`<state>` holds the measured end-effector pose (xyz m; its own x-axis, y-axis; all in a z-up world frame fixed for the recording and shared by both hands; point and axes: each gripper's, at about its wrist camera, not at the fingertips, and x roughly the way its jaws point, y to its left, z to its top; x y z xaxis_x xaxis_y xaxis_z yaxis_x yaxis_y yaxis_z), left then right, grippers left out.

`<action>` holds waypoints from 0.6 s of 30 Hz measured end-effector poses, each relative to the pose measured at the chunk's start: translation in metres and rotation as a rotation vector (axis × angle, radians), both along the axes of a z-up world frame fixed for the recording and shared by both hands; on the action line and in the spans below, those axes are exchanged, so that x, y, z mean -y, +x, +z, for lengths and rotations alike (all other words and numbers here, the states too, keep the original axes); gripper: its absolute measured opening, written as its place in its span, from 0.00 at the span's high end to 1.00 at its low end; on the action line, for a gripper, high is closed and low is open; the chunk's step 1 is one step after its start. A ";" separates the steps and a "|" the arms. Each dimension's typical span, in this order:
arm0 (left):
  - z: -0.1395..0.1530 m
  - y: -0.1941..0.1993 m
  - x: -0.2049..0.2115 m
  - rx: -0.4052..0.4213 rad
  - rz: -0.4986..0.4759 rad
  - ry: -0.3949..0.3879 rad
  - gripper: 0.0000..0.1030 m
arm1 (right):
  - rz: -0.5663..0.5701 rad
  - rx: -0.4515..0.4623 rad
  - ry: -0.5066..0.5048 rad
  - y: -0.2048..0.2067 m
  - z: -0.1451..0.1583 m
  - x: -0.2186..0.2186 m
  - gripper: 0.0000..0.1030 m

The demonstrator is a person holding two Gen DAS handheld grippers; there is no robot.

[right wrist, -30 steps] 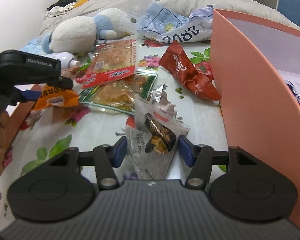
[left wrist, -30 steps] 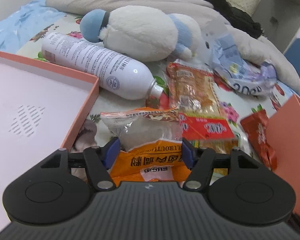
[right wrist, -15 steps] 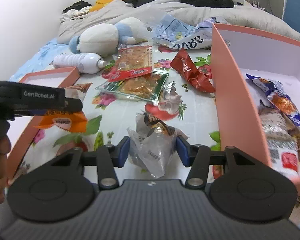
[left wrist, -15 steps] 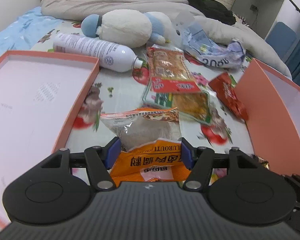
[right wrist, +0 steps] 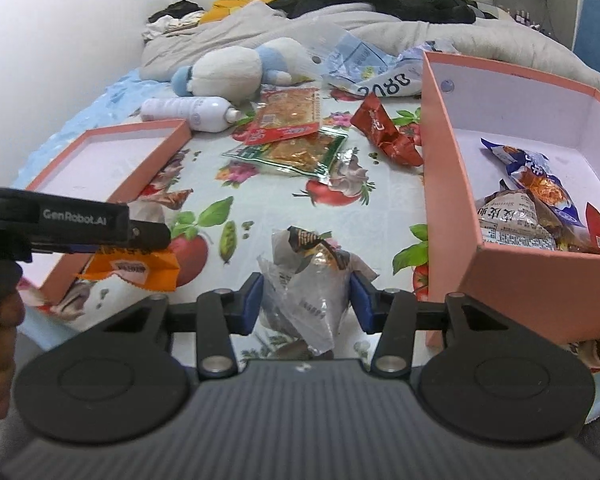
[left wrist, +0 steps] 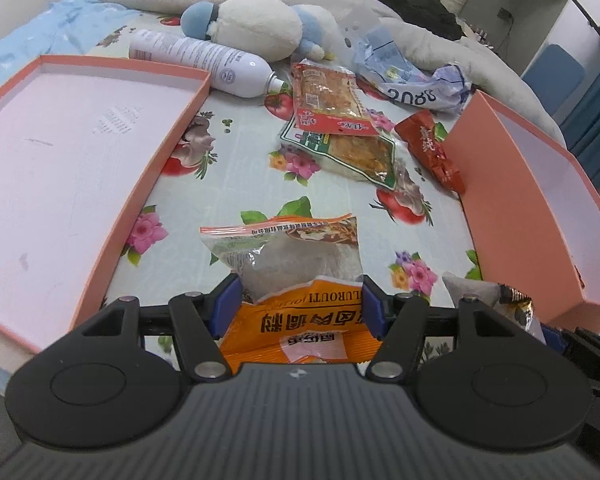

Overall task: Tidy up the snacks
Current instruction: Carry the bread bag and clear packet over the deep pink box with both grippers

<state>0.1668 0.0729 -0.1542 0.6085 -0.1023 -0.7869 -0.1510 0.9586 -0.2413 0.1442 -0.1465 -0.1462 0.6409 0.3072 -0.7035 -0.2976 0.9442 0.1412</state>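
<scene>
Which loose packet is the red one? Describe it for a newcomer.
Find the deep pink box holding snacks. Just outside its left wall on the floral sheet lies the red packet: crumpled, solid foil-red, unlike the flat see-through packs beside it.

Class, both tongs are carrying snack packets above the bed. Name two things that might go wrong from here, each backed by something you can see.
1. The crumpled clear packet hangs loosely in the right tongs, whose jaws have just been closing on it; it may slip out short of the deep pink box.
2. The orange packet in the left tongs dangles far forward and may snag the shallow pink lid.
</scene>
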 end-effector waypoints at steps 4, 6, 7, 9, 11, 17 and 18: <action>0.014 -0.012 0.003 0.019 -0.011 0.002 0.35 | 0.003 0.023 0.019 -0.011 0.015 0.005 0.52; 0.022 -0.018 0.005 0.032 -0.018 -0.003 0.35 | 0.000 0.037 0.028 -0.015 0.023 0.008 0.52; 0.026 -0.020 0.007 0.037 -0.024 -0.005 0.35 | -0.003 0.046 0.033 -0.018 0.027 0.010 0.52; 0.034 -0.025 0.011 0.046 -0.034 -0.003 0.35 | -0.010 0.073 0.027 -0.023 0.036 0.014 0.52; 0.042 -0.030 0.016 0.059 -0.046 -0.005 0.35 | -0.017 0.104 0.014 -0.029 0.045 0.019 0.52; 0.063 -0.042 0.035 0.091 -0.089 -0.010 0.35 | -0.065 0.146 0.008 -0.040 0.064 0.040 0.53; 0.065 -0.043 0.039 0.096 -0.097 -0.004 0.35 | -0.069 0.157 -0.004 -0.042 0.065 0.042 0.53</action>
